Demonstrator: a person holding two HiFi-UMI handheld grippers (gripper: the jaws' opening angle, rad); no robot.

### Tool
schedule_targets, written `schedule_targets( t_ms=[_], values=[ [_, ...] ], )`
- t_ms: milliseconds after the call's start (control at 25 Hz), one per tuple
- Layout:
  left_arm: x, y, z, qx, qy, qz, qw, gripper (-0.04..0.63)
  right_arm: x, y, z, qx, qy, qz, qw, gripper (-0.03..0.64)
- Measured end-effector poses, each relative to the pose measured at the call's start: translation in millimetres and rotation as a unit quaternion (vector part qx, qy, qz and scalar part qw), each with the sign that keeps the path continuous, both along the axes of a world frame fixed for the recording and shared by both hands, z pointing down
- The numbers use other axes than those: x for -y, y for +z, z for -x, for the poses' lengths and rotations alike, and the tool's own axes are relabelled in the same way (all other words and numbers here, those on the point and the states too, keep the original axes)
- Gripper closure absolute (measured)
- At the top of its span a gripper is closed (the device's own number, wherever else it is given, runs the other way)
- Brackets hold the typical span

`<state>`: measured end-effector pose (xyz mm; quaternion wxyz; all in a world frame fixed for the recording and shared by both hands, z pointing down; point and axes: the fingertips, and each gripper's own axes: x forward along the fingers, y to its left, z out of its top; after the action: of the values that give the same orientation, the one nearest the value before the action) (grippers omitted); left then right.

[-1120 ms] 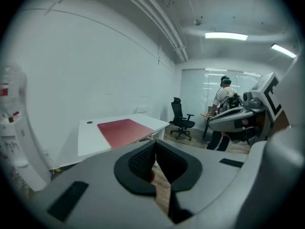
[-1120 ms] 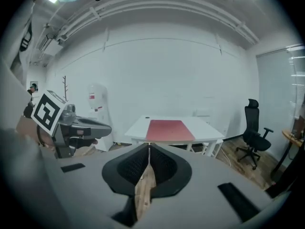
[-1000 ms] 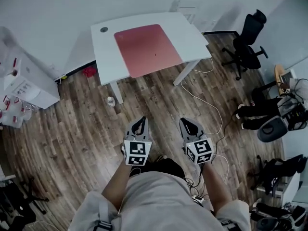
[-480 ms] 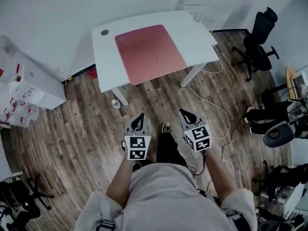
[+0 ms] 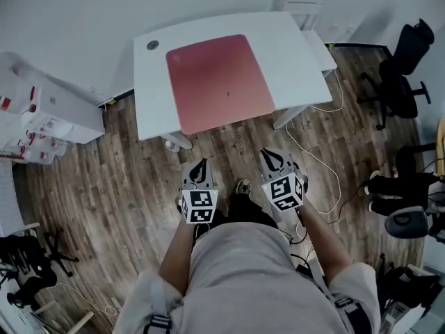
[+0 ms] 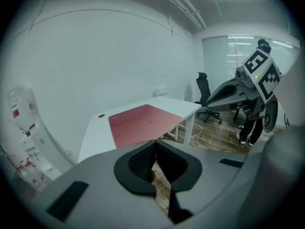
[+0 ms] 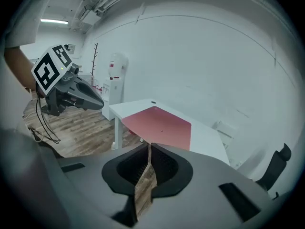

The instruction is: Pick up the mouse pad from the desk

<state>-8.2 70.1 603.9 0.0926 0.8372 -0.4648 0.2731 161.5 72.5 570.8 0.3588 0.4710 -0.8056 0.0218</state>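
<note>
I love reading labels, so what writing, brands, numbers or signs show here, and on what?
None can be read.
On the left gripper and the right gripper: black-and-white square patterns on their cubes, no letters.
On the white cabinet: red marks, too blurred.
On the mouse pad: nothing legible.

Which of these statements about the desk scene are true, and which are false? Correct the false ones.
1. A flat red rectangular mouse pad lies on the white desk. True.
2. The left gripper is shut on the mouse pad. False: it is shut on nothing and is short of the desk.
3. A black office chair stands on the wooden floor, right of the desk in the head view. True.
4. The right gripper has its fingers wide apart. False: they are shut.
</note>
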Motion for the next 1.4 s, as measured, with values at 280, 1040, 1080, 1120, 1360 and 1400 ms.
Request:
schedule_targets(
  t_ms=[280, 1040, 1080, 1120, 1360, 1400],
  values=[
    [36.0, 36.0, -8.8, 0.071, -0.015, 0.003, 0.9974, 0.583, 44.2, 39.1, -25.4, -0.051, -0.042, -0.002, 0.998, 0.574],
    [124.4, 127.6, -10.1, 0.354, 0.064, -0.061, 0.9311, 0.425, 131.8, 143.1, -21.2, -0.276, -0.153, -0.049, 0.948, 0.422],
    [126.9, 132.9, -10.0, 0.359, 0.068, -0.063, 0.9287, 0.423, 134.6, 147.3, -20.6, -0.284, -0.157, -0.050, 0.945, 0.420],
    [129.1, 136.7, -9.9, 0.361, 0.068, -0.062, 0.9280, 0.422, 137.3, 151.2, -20.2, -0.292, -0.161, -0.052, 0.941, 0.419],
    [140.6, 147.0, -2.8, 0.387, 0.070, -0.066, 0.9169, 0.419, 151.2, 166.2, -14.2, -0.340, -0.182, -0.058, 0.921, 0.411],
    [141.9, 149.2, -1.6, 0.388, 0.068, -0.061, 0.9171, 0.419, 152.6, 169.2, -13.6, -0.343, -0.185, -0.058, 0.919, 0.411]
  ],
)
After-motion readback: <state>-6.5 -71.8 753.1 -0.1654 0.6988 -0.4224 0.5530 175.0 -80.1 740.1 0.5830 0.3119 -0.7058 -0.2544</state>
